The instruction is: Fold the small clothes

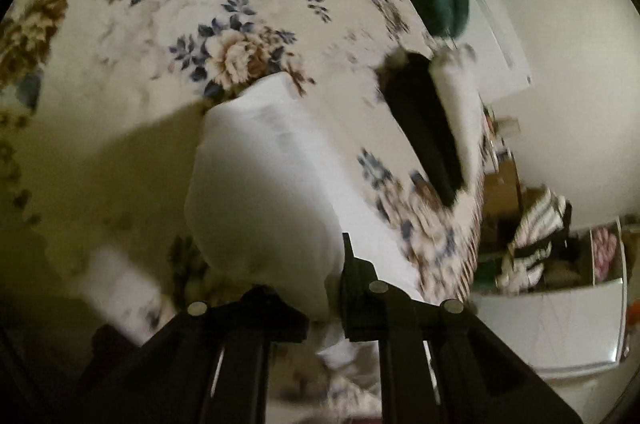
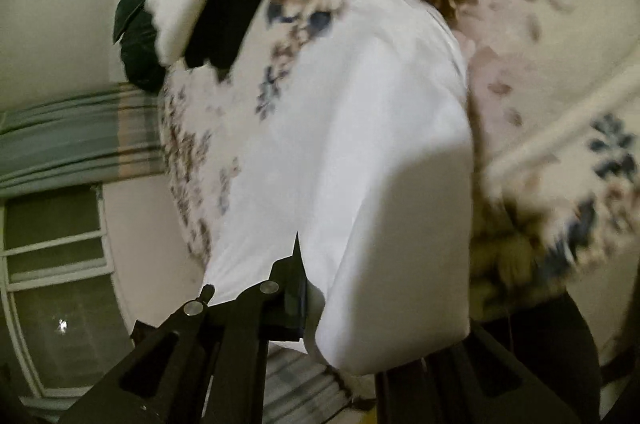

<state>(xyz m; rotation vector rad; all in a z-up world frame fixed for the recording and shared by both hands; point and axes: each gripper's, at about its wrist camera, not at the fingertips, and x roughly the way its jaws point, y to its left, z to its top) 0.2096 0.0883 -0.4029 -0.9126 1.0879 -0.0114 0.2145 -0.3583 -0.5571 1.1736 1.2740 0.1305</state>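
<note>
Cloth: the white cloth (image 1: 260,183) hangs in the middle of both views, above the flowery bed (image 1: 120,63).
Left tool (image 1: 320,304): clenched on the cloth's bottom edge.
Right tool (image 2: 304,304): pinching the cloth too.
Feel: looks soft, light and floppy; corners are best to hold.
Only left view: a messy shelf (image 1: 552,244), lower right.
Only right view: a window (image 2: 56,264), lower left.
</note>
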